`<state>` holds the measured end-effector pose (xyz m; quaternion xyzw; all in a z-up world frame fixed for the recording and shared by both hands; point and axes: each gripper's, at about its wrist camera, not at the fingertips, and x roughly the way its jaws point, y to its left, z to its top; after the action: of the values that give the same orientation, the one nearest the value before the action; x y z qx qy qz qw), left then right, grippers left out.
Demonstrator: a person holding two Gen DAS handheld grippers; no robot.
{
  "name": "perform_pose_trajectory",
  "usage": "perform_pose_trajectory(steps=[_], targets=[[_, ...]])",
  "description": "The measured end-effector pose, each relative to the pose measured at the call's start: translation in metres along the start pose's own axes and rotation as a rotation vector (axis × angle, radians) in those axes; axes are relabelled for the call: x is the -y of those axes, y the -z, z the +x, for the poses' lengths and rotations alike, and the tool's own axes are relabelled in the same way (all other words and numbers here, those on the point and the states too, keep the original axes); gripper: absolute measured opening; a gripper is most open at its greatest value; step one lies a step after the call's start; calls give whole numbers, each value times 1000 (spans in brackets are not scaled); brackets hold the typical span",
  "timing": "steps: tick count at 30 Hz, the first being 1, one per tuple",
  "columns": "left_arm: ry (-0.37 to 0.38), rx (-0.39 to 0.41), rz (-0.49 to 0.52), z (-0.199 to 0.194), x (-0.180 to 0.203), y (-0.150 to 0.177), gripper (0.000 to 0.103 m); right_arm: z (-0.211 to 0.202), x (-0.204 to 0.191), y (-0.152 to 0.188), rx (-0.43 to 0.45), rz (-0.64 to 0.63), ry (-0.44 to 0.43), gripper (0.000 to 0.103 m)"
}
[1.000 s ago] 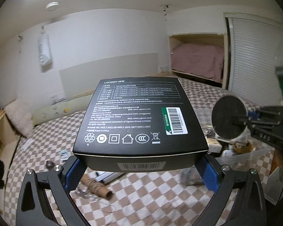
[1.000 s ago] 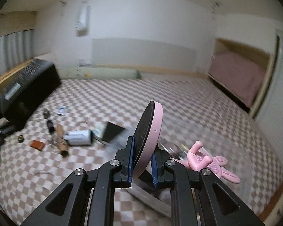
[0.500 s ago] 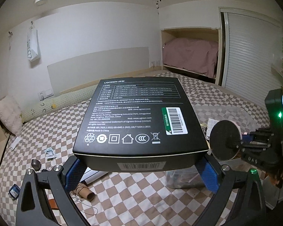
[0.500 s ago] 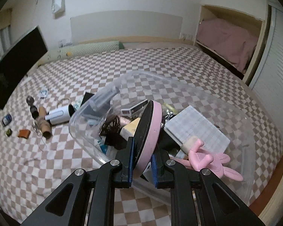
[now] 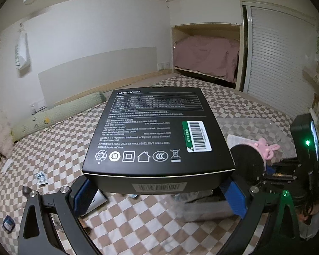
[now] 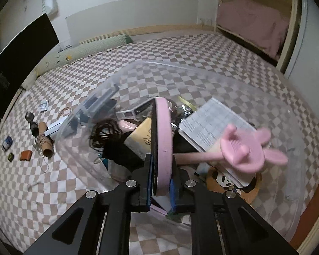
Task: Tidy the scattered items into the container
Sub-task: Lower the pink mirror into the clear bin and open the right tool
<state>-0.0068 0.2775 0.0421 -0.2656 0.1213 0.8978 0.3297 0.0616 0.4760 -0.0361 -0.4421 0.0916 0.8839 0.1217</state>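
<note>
A: Where is the clear container (image 6: 234,85) now?

B: On the checkered bed (image 6: 180,48), already crowded: a notebook (image 6: 214,121), a pink bunny brush (image 6: 244,150), a tangle of black cord (image 6: 104,129). The right claw (image 6: 160,182) hangs over it, pinching a round pink mirror (image 6: 162,140) on edge, its jaws closing a touch tighter on the disc.

A: And the other hand?

B: The left claw (image 5: 159,193) is spread wide and clamped across a flat black box (image 5: 157,136), held level, beside the container.

A: So both are at the drop-off step?

B: I judge so. The mirror needs a gap between notebook and cord before it is let go; the box is broad and likely wants to lie flat on top.

A: What remains outside?

B: A cardboard tube (image 6: 45,139), a brown pouch (image 6: 26,155), a small packet (image 6: 44,105) and some other bits.
</note>
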Motion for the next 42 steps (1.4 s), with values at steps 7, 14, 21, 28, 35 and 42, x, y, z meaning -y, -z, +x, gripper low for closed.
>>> perform_pose_trajectory(steps=[7,14,21,28,35,42], targets=[[50,-31,32,32,22,-17,102,8,13,1,-15,-10,-15,15],[105,-103,32,78,45,-28,102,9,15,4,-21,-51,-13,15],[96,-190,81,118,68,-25,102,6,20,9,-33,-46,-52,16],[97,-254,66,146,78,-21,102,6,20,8,-37,-39,-72,15],[98,-336,21,164,73,-18,102,6,21,8,-40,-33,-86,16],[98,-381,10,176,72,-14,102,7,21,8,-42,-35,-84,16]])
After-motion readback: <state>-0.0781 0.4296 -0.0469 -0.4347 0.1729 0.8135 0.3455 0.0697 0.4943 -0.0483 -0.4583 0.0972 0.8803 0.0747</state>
